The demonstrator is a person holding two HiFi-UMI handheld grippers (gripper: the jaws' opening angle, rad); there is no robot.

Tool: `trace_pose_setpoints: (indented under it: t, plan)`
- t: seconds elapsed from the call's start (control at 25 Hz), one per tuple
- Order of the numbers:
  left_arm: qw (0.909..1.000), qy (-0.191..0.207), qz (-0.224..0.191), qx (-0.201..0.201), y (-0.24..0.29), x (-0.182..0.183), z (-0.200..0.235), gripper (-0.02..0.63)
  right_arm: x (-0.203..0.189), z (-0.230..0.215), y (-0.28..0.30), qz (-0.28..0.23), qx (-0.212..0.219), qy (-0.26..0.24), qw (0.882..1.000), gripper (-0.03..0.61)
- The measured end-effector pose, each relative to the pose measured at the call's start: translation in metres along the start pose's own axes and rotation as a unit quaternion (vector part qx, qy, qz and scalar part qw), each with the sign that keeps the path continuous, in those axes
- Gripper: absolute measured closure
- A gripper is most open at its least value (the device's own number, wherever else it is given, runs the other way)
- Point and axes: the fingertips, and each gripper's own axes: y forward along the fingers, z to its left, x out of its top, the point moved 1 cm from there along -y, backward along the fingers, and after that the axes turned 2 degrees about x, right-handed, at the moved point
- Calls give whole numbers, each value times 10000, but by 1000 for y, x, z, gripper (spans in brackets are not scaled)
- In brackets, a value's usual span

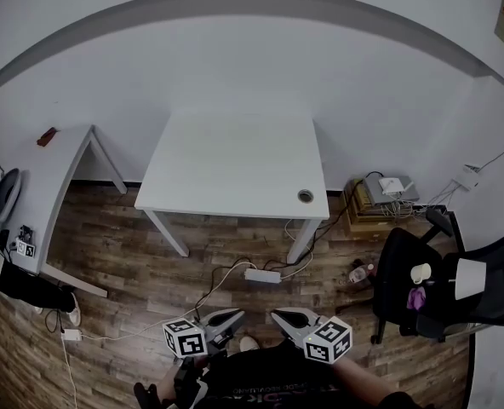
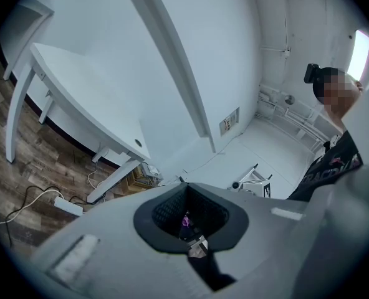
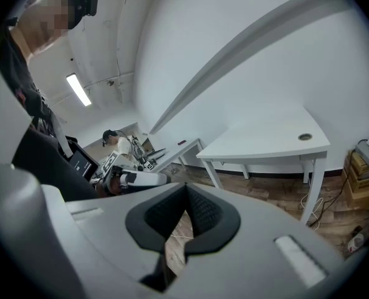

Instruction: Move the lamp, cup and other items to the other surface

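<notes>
**First speaker:** How far along is the task?

**Second speaker:** One look does not settle it. A small pale cup [image 1: 420, 273], a purple item [image 1: 416, 297] and a white boxy piece [image 1: 469, 278] sit together on a black office chair [image 1: 395, 258] at the right edge of the head view. The white piece may be the lamp, but it is too small to tell. The white surface [image 1: 235, 160] in the middle of the room has a bare top with only a round cable hole [image 1: 306, 196]. A second surface [image 1: 56, 169] at the far left carries a small red object [image 1: 47, 135]. This fits two stages: the things are gathered on the chair before going across to a surface, or they are resting where they were meant to end up.

**First speaker:** And the jaws?

**Second speaker:** Both pairs are pressed together and pinch nothing. The left gripper [image 1: 235, 315] and the right gripper [image 1: 279, 315] sit low in the head view, close to the person's body. Their tips angle toward each other above the wooden floor [image 1: 235, 245]. In the right gripper view the pads meet at the tip, and only floor planks show through the slit behind them. In the left gripper view the pads meet the same way. A purple speck shows through that slit, which I judge to be something far off rather than gripped.

**First speaker:** Where is the cup relative to them?

**Second speaker:** Well apart. The chair stands off to the right of the right gripper, with open floor between, and neither gripper touches anything on it.
</notes>
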Motion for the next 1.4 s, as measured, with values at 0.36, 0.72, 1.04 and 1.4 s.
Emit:
trace_pose_setpoints:
  t: [0.36, 0.72, 1.04, 1.4]
  plan:
    - [10000, 1, 61, -64, 5, 0, -3, 615, 3, 0, 2, 41, 29, -87, 9999, 577]
    - [9999, 18, 140, -21, 6, 0, -1, 615, 3, -2, 4, 41, 63, -88, 9999, 577]
    - [9998, -8, 222, 8, 12, 2, -1, 615, 6, -8, 4, 35, 77, -43, 10000, 577]
    - [9997, -79, 210, 27, 13, 5, 4, 615, 7, -10, 11, 67, 124, -52, 9999, 577]
